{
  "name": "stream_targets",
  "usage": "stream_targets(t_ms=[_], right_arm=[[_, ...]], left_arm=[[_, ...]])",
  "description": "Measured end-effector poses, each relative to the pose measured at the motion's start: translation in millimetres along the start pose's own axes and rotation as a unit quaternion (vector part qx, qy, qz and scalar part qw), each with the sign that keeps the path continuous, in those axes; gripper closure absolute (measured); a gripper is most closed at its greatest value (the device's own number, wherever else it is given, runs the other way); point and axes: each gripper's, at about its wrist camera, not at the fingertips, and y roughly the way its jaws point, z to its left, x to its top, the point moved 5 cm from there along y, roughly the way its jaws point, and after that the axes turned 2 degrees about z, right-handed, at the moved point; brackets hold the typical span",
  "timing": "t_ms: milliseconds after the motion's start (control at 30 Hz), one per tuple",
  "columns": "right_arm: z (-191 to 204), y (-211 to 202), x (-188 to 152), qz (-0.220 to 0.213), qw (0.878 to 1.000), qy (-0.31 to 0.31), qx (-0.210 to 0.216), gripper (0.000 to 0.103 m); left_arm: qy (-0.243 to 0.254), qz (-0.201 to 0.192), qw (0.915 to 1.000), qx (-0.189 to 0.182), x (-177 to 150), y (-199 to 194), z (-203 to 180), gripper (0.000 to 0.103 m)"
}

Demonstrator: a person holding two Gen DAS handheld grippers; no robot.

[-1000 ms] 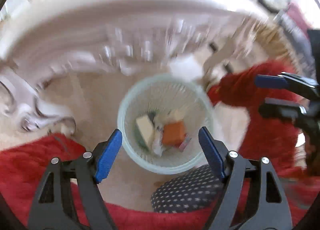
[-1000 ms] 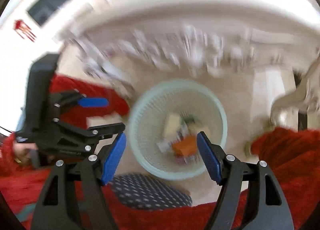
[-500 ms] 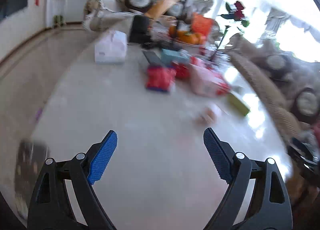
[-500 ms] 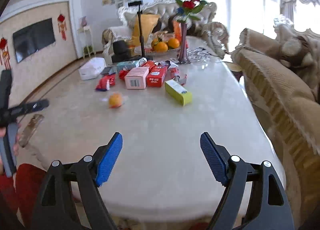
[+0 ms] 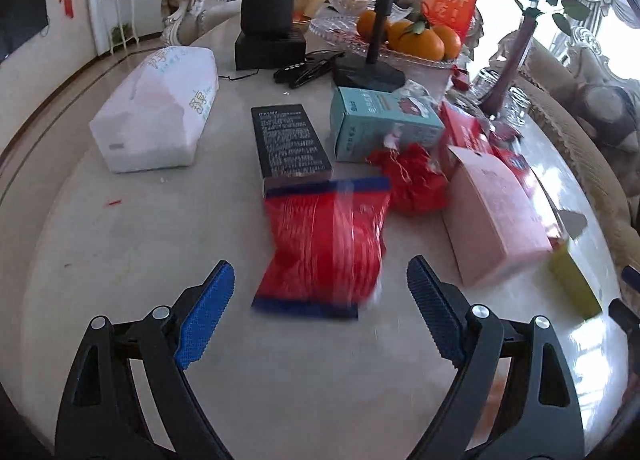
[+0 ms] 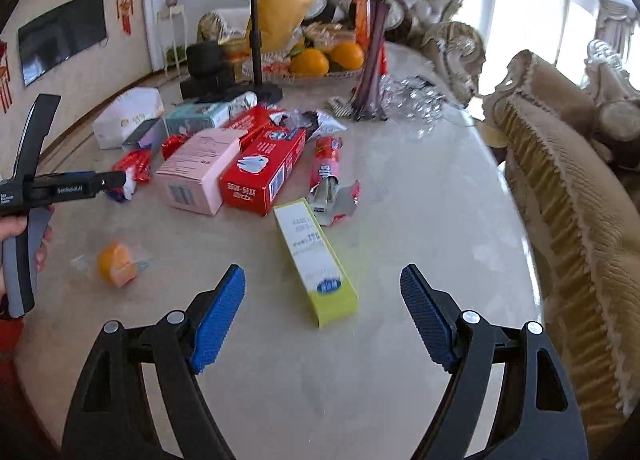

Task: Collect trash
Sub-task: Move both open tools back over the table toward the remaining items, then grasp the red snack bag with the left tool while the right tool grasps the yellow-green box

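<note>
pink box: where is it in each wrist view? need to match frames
Left wrist: pink box at right of centre, right of the red snack bag.
Right wrist: pink box at left of centre, side by side with the red box.
Shared landmark: the dish of oranges at the far end of the table in both views.

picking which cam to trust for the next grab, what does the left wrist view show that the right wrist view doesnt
Only the left wrist view: the black box lying flat with its printed face showing, and the red netted bundle beside the red snack bag.

Only the right wrist view: the small orange piece on the bare table, the torn wrapper, and the red box with the white rabbit.

Both: the pink box, the yellow-green box, the teal box, the tissue pack and the oranges.
</note>
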Motion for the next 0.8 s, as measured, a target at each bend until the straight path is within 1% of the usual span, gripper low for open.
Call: stream_targets(t_ms=[67,167,300,367,467,567,633,667,700,767,800], right_arm=[[0,14,5,0.014,1.000,-0.014,0.002,0.027],[2,33,8,0.034,0.999,-0.038,-0.004,0.027],[2,52,7,0.054,0.998,-0.036,0.005,0.027],[4,60,6,0.064,0.997,-0.030,0.015,0.027],[8,63,4,0.063,0.997,-0.030,0.016,0.027],[12,63,3,0.061,0.997,-0.035,0.014,0.028],[11,64,3,0.064,0.997,-0.026,0.020,0.031],[10,64,2,0.068,0.997,-0.016,0.028,0.034],[9,65,3,0.070,0.997,-0.007,0.032,0.037],[8,63,3,0.073,0.997,-0.001,0.025,0.044],[7,61,2,0.074,0.997,0.002,0.023,0.053]], left_arm=[[0.004,-0.002,0.9999,0.011,0,4,0,0.017],[0.000,0.008,0.9999,0.010,2,14,0,0.017],[-0.003,0.010,0.9995,0.030,3,22,4,0.017],[0.001,0.010,0.9996,0.028,4,23,3,0.017],[-0.002,0.008,0.9997,0.023,6,24,5,0.017],[0.012,0.013,0.9993,0.033,4,25,3,0.017],[0.022,0.015,0.9988,0.042,3,25,1,0.021],[0.024,0.014,0.9985,0.047,2,23,2,0.026],[0.025,0.012,0.9983,0.051,2,22,4,0.036],[0.029,0.007,0.9980,0.055,0,17,9,0.050],[0.031,0.006,0.9981,0.053,-1,16,10,0.055]])
